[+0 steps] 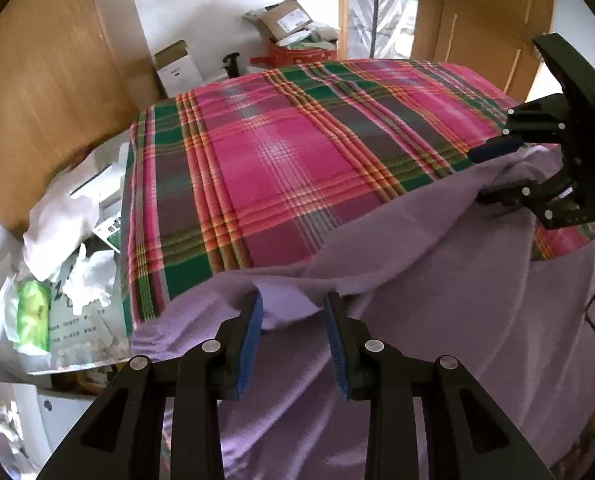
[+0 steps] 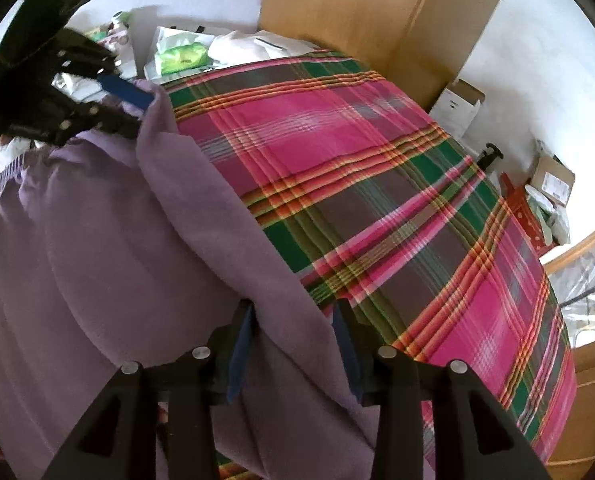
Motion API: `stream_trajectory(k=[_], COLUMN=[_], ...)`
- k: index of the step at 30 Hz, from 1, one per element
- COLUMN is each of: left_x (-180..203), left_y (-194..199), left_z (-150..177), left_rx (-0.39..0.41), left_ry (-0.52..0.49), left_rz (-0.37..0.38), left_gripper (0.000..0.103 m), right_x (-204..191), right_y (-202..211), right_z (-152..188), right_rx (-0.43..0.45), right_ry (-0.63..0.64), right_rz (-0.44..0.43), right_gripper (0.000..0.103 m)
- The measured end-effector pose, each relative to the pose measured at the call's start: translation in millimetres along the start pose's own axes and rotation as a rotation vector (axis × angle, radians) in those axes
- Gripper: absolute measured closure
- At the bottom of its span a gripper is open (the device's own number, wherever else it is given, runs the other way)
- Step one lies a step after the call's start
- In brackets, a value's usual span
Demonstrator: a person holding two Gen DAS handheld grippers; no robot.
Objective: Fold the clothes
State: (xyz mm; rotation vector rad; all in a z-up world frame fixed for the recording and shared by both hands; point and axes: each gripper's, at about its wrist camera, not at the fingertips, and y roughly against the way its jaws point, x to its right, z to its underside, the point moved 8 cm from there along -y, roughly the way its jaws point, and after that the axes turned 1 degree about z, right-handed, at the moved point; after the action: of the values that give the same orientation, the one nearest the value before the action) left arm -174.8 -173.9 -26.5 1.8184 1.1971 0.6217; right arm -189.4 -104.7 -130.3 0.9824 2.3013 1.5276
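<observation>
No text reads clearly; print on the bag (image 1: 73, 320) and the box label (image 1: 293, 20) is too blurred.

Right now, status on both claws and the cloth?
Left claw open around a raised fold of the lilac fleece garment. Right claw open astride its edge. Garment half on the pink-green plaid tablecloth. Nothing in the way.

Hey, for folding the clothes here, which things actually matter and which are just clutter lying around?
Part of the job:
- purple garment
- left gripper, fabric between its open fingers
- right gripper, fabric between its open fingers
- plaid-covered table, the work surface

Just lying about:
- white cardboard box
- green packet
- red bag
- crumpled white paper
</observation>
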Motion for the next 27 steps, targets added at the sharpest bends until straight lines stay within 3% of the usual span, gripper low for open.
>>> stream_trajectory(k=[4,6,8,16,27], left_x=[-11.2,-21.0,-33.0,-62.2,-65.8], left_y=[-5.8,-7.5,-11.0,-20.2,-15.8], left_z=[-5.1,-7.5,-8.5,-2.4,-4.6], left_rx=[-0.003,0.0,-0.005,-0.017,0.01], left_ry=[-0.004,0.025,0.075,0.158,0.111], left_rz=[-0.017,-0.012,-0.008,-0.026,-0.031], left_gripper=[0.07,0.07,0.07,0.07,0.07], right_x=[4.4,6.6,8.8,32.1,41.6], right_y=[-3.0,-4.5,-6.0,-10.0,-12.3], right_z=[-1.9,-2.8,-3.8,-6.8,-4.3], right_rx=[-0.003,-0.005,-0.006,-0.019,-0.019], right_ry=[-0.038,-0.057,-0.076,-0.243,-0.359], right_rz=[-0.028,-0.041,-0.055,-0.183,-0.296], right_gripper=[0.065,0.079,0.083,0.083,0.082])
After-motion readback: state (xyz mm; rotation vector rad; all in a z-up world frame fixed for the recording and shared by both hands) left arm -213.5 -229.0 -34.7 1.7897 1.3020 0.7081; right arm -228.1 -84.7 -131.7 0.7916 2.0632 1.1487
